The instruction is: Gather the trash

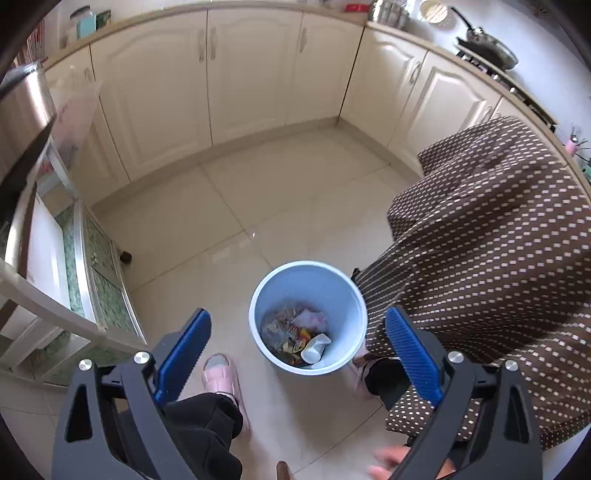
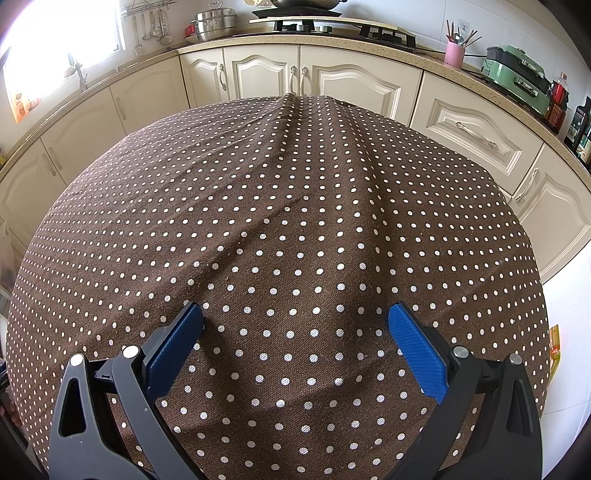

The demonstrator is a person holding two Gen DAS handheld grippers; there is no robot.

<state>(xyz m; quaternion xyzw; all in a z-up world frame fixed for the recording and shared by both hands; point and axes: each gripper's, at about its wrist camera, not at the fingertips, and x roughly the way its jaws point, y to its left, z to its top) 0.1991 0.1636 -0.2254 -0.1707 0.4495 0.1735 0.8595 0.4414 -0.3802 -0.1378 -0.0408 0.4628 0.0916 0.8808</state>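
Both the left gripper (image 1: 297, 325) and right gripper (image 2: 295, 321) gape empty; the blue wastebasket (image 1: 347, 295) beside the tablecloth's (image 2: 280, 206) edge could tip if bumped.

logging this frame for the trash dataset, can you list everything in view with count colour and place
trash bin: one, light blue, on the floor tiles beside the table
trash in bin: mixed wrappers and a white cup, at the bin's bottom
tablecloth: one, brown with white dots, covering the table
cabinets: cream, along the walls
pan: one, dark, on the stove
utensil holder: one, pink, on the counter
steel pot: one, silver, on the counter
slipper: pink, on the person's foot
left gripper: blue pads, open, above the bin
right gripper: blue pads, open, over the tablecloth
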